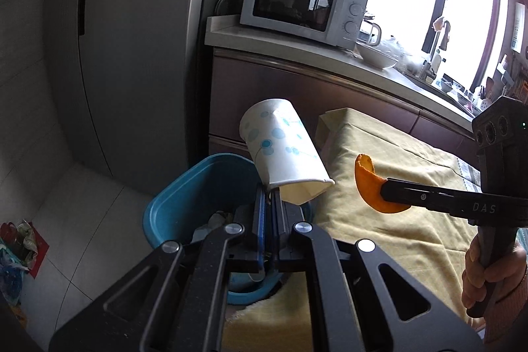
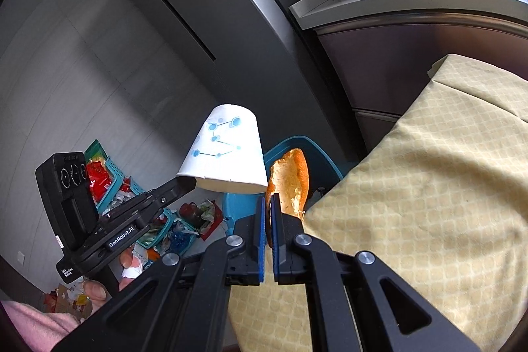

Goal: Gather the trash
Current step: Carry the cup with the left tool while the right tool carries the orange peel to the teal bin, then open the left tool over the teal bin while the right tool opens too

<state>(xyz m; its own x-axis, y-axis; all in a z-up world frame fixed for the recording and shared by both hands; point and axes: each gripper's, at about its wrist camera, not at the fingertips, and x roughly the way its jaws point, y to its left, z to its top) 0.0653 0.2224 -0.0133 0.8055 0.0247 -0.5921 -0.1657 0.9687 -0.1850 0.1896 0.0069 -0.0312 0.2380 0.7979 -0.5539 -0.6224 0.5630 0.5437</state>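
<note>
**Carrying two pieces of trash to the bin**

Holding both loads steady is my first concern. The left gripper (image 1: 269, 197) is clamped on the flattened rim of the paper cup (image 1: 283, 150), which hangs mouth-down and tilted above the blue bin (image 1: 184, 197). The right gripper (image 2: 268, 203) is closed on the orange peel (image 2: 292, 177), which sits over the table edge, just beside the bin.

Procedure as I judge it:

1. Keep both jaws closed until each item is over the bin opening. The cup is pinched at a thin fold only; a sudden swing could tear it free.
2. Bring the left gripper a little further over the bin's centre. From the left wrist view the cup overlaps the near rim, so an early release may bounce it onto the floor.
3. Carry the peel clear of the yellow tablecloth (image 1: 396, 187) before letting go.
4. Release one item at a time, cup first, so the two grippers do not crowd each other.

Loose wrappers lie on the floor tiles (image 1: 82, 220); I would avoid adding to them.
</note>
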